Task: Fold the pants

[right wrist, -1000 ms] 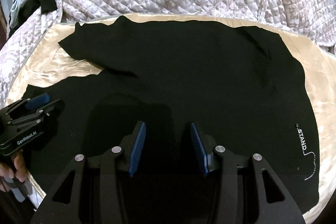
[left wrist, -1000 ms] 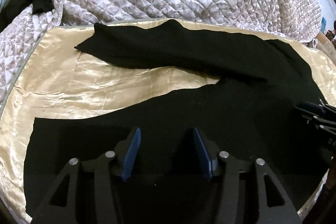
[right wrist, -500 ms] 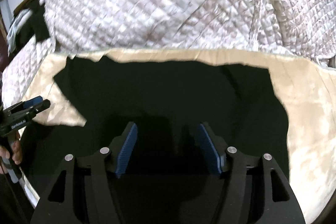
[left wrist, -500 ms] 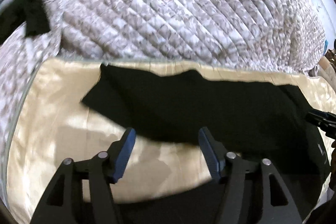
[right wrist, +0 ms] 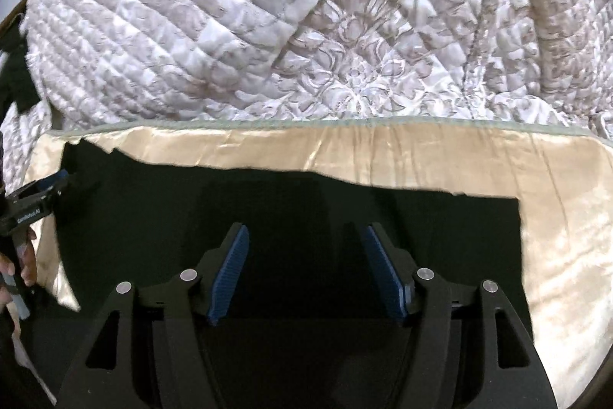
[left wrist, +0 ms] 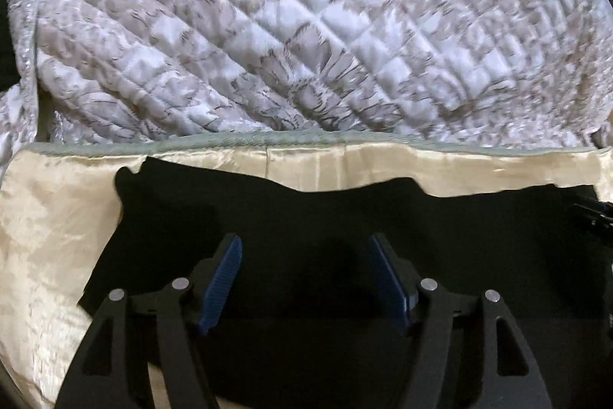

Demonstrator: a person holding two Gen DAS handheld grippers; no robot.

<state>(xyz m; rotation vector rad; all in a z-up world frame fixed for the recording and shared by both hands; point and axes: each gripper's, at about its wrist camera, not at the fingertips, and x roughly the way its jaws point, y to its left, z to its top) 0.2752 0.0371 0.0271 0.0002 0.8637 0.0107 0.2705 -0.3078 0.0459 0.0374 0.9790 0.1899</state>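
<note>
The black pants (right wrist: 291, 202) lie flat on the cream satin sheet (right wrist: 555, 217), their far edge close to the quilted white bedspread (right wrist: 268, 25) heaped behind. The right gripper (right wrist: 304, 257) hangs over them, its 2 blue pads (right wrist: 230, 275) apart with only flat cloth beneath; its jaws barely widened lately. The left gripper (left wrist: 304, 273) likewise stands apart, its jaws just widened, nothing pinched. From the right wrist view, the left gripper's side reads "GenRobot.AI", held by a hand (right wrist: 15, 267).
</note>
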